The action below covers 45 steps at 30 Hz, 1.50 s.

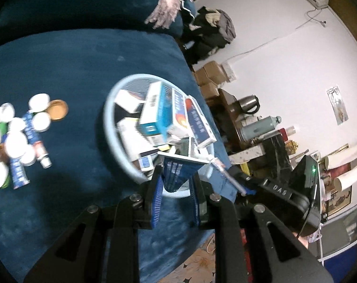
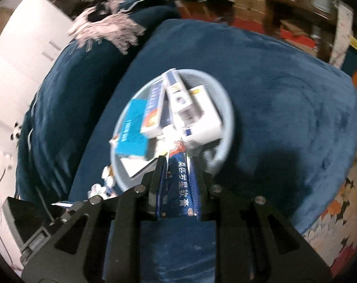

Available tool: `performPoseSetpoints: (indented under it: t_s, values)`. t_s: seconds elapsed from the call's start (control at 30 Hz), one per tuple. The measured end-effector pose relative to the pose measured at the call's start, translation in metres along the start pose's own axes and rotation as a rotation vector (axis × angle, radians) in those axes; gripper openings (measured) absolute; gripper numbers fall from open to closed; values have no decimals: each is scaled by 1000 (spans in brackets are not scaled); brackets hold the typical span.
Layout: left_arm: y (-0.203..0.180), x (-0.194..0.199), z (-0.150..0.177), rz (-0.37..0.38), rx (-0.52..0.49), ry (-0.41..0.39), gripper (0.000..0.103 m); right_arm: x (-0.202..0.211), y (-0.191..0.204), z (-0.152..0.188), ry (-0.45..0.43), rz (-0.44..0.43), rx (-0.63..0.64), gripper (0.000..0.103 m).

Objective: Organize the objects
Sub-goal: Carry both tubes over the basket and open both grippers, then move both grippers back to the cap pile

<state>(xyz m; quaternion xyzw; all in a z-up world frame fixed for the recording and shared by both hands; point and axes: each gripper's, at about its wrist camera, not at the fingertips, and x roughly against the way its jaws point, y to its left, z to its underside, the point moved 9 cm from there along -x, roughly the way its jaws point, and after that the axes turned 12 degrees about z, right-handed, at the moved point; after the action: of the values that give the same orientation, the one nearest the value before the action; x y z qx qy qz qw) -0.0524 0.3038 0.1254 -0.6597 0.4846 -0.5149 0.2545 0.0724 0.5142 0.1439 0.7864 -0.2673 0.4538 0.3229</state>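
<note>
A round light-blue basket (image 1: 112, 127) sits on a dark blue plush cushion and holds several medicine boxes (image 1: 154, 115). My left gripper (image 1: 176, 176) is shut on a blue ointment tube (image 1: 176, 172), held over the basket's near rim. My right gripper (image 2: 178, 179) is shut on a blue ointment tube (image 2: 182, 186) with white Chinese lettering, also at the near rim of the basket (image 2: 227, 108). The right gripper's body (image 1: 284, 191) shows at the right of the left wrist view.
A pile of white jars, tubes and a gold lid (image 1: 58, 109) lies on the cushion (image 1: 72, 66) left of the basket. A fringed pink cloth (image 2: 107, 30) lies at the back. Beyond the cushion's right edge are cartons, a kettle (image 1: 249, 103) and cluttered shelves.
</note>
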Motion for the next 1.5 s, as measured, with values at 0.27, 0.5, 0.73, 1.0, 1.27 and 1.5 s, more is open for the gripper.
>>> performPoseSetpoints:
  t_s: [0.27, 0.5, 0.73, 1.0, 1.27, 1.5]
  values:
    - [24, -42, -4, -119, 25, 36, 21, -30, -13, -1, 113, 42, -49, 20]
    - [30, -60, -4, -101, 21, 62, 85, -41, -9, -14, 78, 96, -18, 25]
    - [35, -33, -10, -149, 33, -23, 100, -32, -12, -16, 35, 113, 5, 46]
    - [54, 16, -14, -387, -75, -96, 102, -23, 16, -4, 1, 133, 125, 93]
    - [107, 101, -24, -585, -39, -155, 102, -10, 89, 18, -112, 97, 364, 96]
    - [159, 169, -14, -689, 31, -166, 102, -27, 193, 84, -42, -48, 619, 96]
